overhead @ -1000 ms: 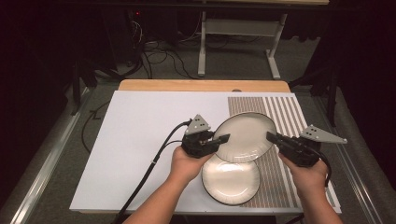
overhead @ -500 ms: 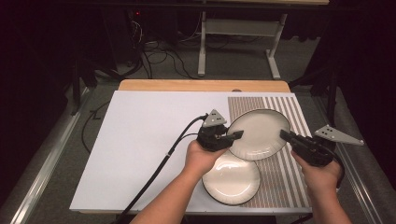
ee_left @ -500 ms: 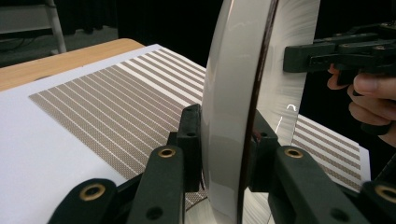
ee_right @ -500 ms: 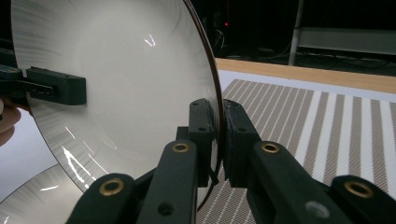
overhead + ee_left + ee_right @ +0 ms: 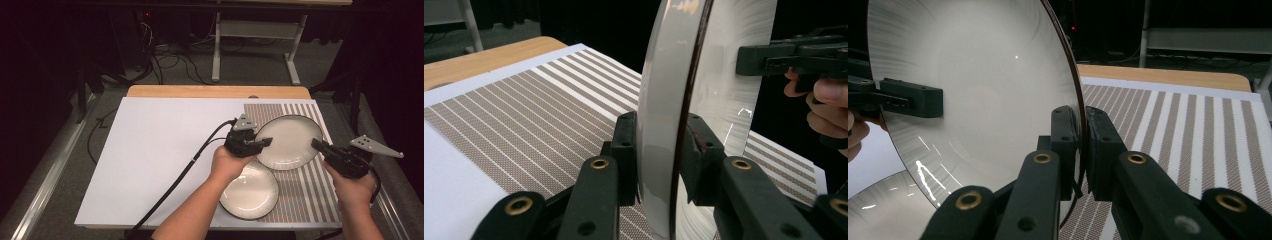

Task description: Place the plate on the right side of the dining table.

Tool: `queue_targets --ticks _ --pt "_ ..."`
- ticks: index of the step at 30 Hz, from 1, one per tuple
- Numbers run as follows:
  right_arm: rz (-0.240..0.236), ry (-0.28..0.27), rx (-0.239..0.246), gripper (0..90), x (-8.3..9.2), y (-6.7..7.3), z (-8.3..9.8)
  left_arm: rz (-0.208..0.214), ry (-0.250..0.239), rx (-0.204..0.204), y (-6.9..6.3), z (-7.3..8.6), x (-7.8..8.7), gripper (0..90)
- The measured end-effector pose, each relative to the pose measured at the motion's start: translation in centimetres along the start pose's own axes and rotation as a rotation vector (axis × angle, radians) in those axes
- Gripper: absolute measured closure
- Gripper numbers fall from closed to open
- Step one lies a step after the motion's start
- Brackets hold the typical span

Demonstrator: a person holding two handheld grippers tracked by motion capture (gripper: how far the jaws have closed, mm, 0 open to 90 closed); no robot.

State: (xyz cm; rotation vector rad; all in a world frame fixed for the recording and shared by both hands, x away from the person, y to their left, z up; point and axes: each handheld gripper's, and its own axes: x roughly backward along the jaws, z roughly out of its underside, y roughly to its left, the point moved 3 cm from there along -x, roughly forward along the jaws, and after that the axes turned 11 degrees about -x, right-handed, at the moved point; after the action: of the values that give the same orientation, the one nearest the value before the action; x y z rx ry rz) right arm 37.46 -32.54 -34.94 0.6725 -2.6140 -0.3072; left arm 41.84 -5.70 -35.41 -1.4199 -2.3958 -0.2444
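A pale plate with a dark rim (image 5: 287, 142) is held up over the striped mat (image 5: 300, 185) by both grippers. My left gripper (image 5: 265, 142) pinches its left rim; in the left gripper view the plate (image 5: 719, 90) stands edge-on between that gripper's (image 5: 661, 150) pads. Those jaws have just been opening slightly, with the rim still between them. My right gripper (image 5: 316, 144) is shut on the opposite rim, which the right gripper view shows as the plate (image 5: 983, 85) clamped by its (image 5: 1080, 135) pads. A second plate (image 5: 249, 192) lies flat on the table below.
A white sheet (image 5: 165, 145) covers the table's left and middle. A wooden strip (image 5: 215, 91) runs along the far edge. Cables trail from the left gripper over the front edge. The table's right edge lies close to the right hand.
Both grippers have carried the held plate to the right, further over the striped mat. The lower plate has stayed where it was.
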Motion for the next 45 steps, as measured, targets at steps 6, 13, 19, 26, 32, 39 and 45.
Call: queue_targets --ticks 6,13,19,26,32,39,45 --pt "0.021 -0.002 -0.004 86.1 0.1 -0.7 0.0 -0.002 0.009 0.007 0.1 0.0 -1.1 70.3" --pt "0.048 0.007 -0.001 86.4 0.2 -1.5 0.3 -0.005 0.025 0.014 0.3 0.2 -2.3 68.5" --pt "0.071 0.023 -0.013 86.8 0.3 -2.5 0.8 0.0 0.056 0.036 0.3 0.7 -4.2 66.7" --pt "0.091 0.048 -0.024 87.0 0.3 -3.5 1.6 0.011 0.083 0.037 0.3 1.6 -5.4 66.4" --pt "0.102 0.073 -0.021 87.4 -0.1 -3.7 2.3 0.007 0.117 0.06 0.6 2.2 -6.0 64.8" --pt "0.111 0.098 -0.027 87.4 -0.2 -4.0 3.0 0.008 0.144 0.068 0.5 2.8 -6.6 64.1" --pt "0.114 0.112 -0.029 87.5 -0.3 -4.3 3.4 0.008 0.162 0.076 0.4 3.1 -7.0 63.8"
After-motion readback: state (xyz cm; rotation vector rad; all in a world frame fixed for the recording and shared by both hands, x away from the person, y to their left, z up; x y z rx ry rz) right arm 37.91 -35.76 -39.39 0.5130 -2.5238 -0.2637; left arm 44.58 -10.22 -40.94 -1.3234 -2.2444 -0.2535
